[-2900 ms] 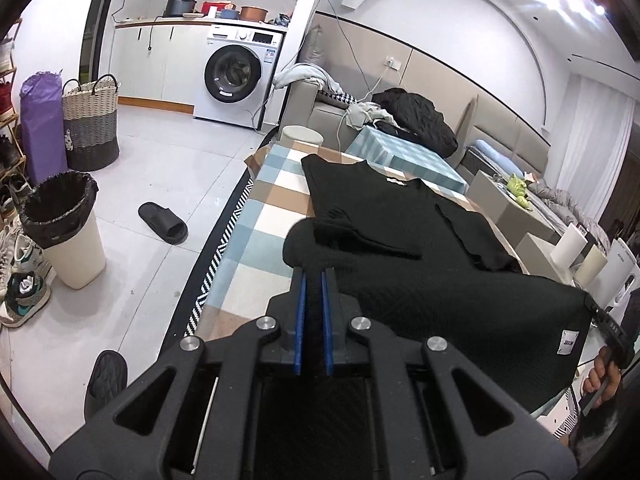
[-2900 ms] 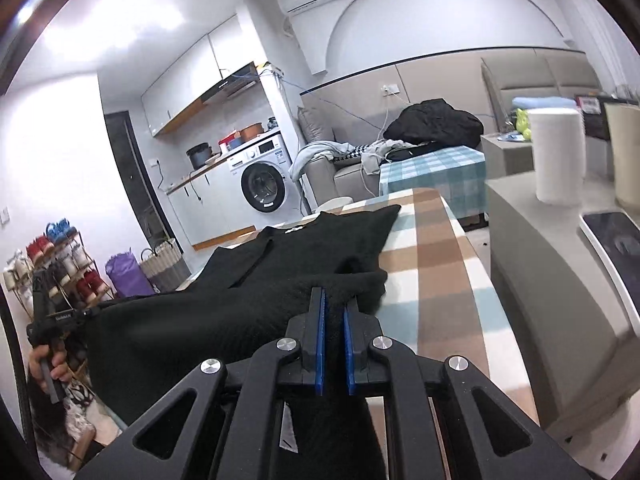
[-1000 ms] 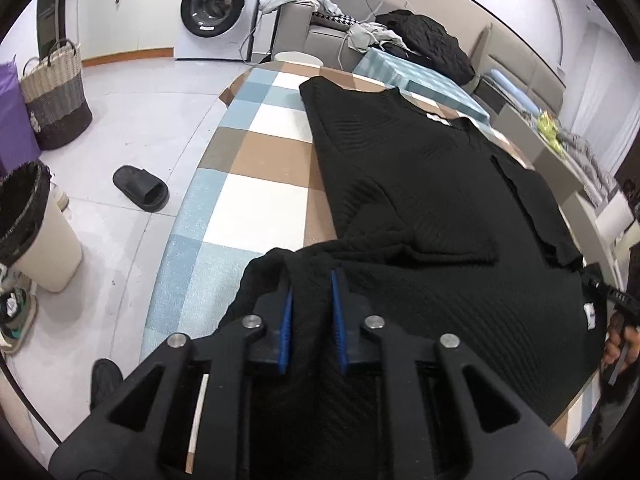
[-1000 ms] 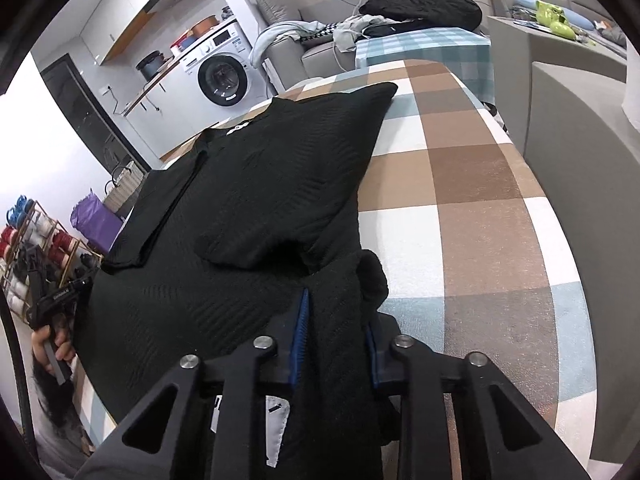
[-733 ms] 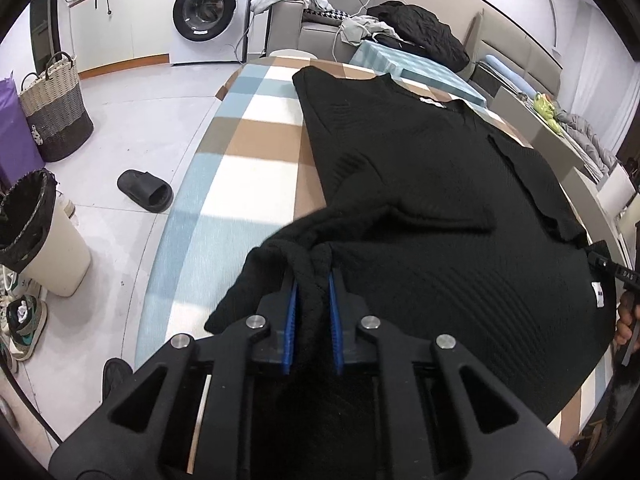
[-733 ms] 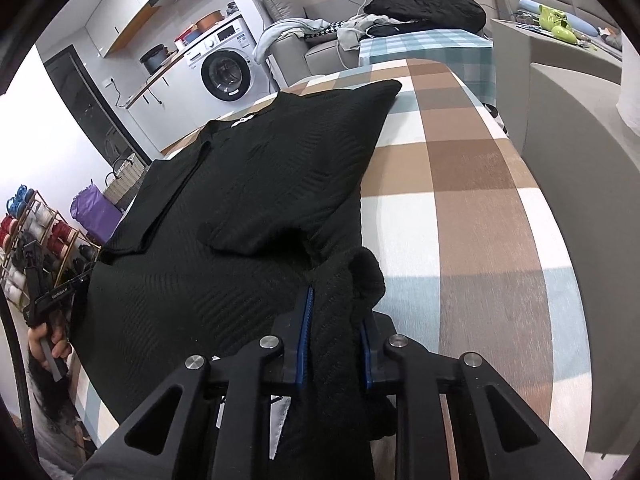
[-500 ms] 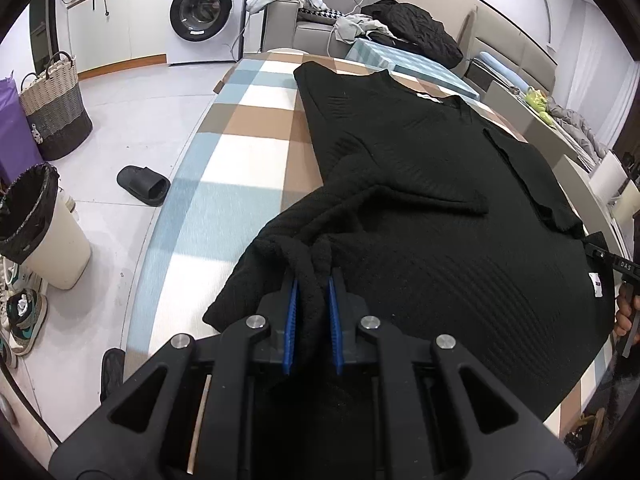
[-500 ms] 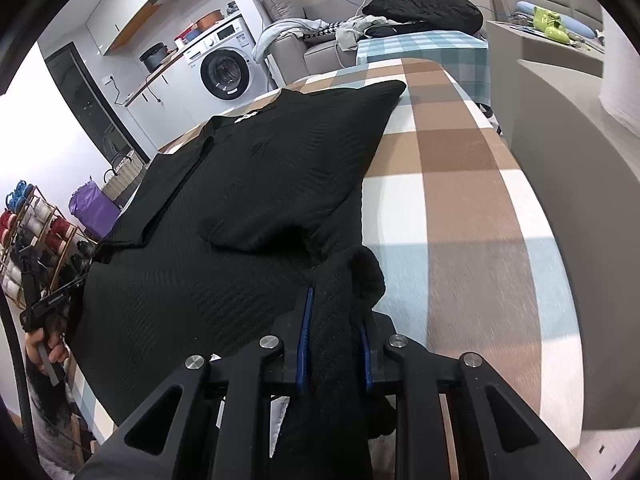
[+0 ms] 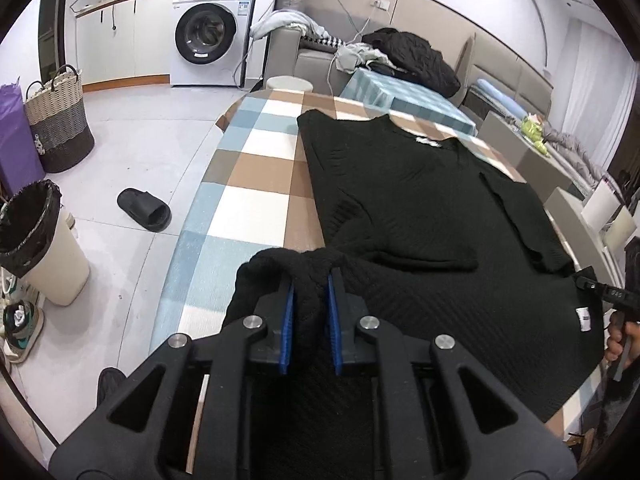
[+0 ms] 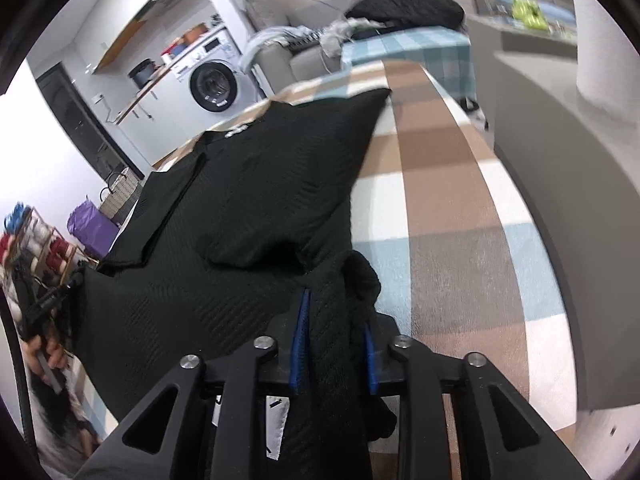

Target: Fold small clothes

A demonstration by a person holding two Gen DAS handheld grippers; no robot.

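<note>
A black knit sweater (image 9: 420,200) lies flat on the checked tablecloth (image 9: 256,200), neck at the far end, its near hem folded up over the body. My left gripper (image 9: 310,280) is shut on a bunched hem corner just above the cloth. In the right wrist view the same sweater (image 10: 260,184) fills the left of the table (image 10: 448,208). My right gripper (image 10: 334,308) has the other hem corner between its blue pads; its jaws are opening and the fabric still fills the gap. Each gripper shows small at the other view's edge, held in a hand.
Left of the table on the floor are a lined bin (image 9: 36,240), a black slipper (image 9: 144,210) and a woven basket (image 9: 60,128). A washing machine (image 9: 208,36) stands at the back. A grey cabinet (image 10: 560,160) runs close along the table's right side.
My left gripper has risen a little with the hem corner and pulled it back. The right gripper's pads stand wider apart than half a second ago, fabric still between them.
</note>
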